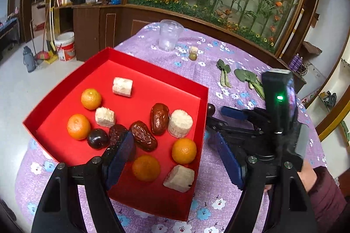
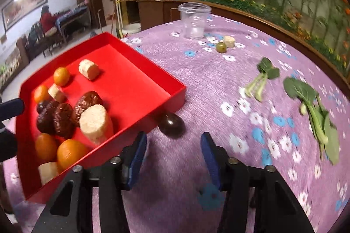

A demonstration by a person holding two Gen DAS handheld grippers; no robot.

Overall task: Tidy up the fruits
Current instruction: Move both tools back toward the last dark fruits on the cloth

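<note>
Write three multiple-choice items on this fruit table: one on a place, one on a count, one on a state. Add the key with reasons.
1. Where does the dark plum outside the red tray lie?
A. in the clear cup
B. on the cloth by the tray's wall
C. on a leaf

2. How many oranges are in the tray?
A. two
B. six
C. four

3. How does the clear plastic cup stand?
A. upright
B. tipped on its side
C. upside down

Key: B, it rests on the purple cloth against the tray's outer wall; C, four show in the left wrist view; A, its open mouth faces up.
</note>
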